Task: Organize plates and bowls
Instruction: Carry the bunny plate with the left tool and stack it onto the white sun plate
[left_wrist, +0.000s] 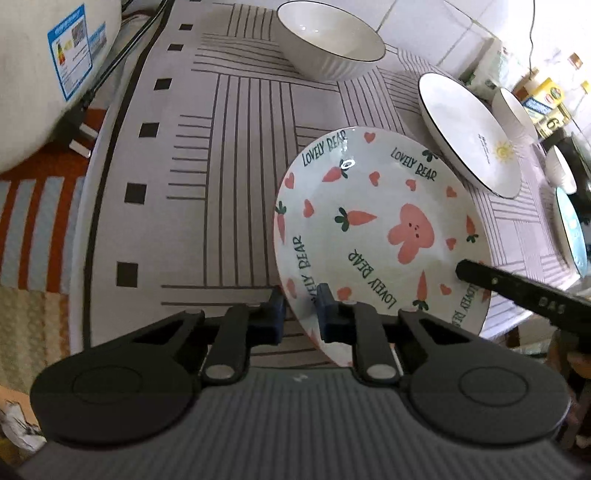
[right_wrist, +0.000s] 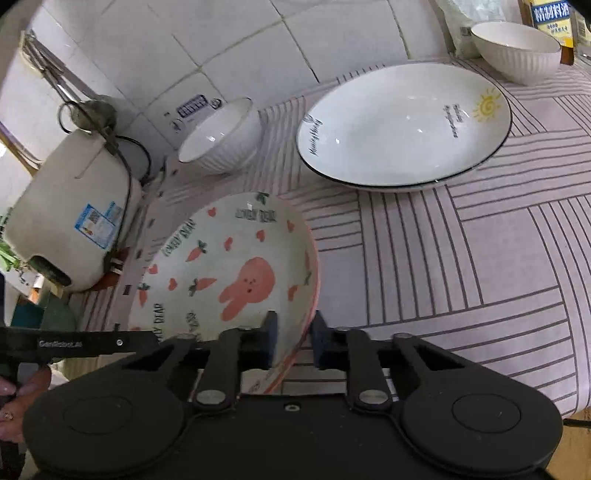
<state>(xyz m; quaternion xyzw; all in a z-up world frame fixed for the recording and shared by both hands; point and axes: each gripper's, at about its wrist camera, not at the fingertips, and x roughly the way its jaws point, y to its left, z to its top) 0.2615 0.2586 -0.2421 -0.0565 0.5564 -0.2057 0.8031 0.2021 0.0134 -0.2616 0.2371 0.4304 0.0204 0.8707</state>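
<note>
Both tools are pinching the carrot-and-bunny plate (left_wrist: 373, 236) by opposite edges, the left tool (left_wrist: 300, 314) clamping the near rim and the right tool (right_wrist: 293, 341) clamping the far one, and the plate is hanging tilted just above the striped surface (right_wrist: 461, 266). The sun plate (right_wrist: 402, 122) is sitting flat just beyond the bunny plate on the right tool's side, looking like the likely stacking spot, while a ribbed white bowl (right_wrist: 221, 140) and the white cooker (right_wrist: 70, 218) are crowding its other side
</note>
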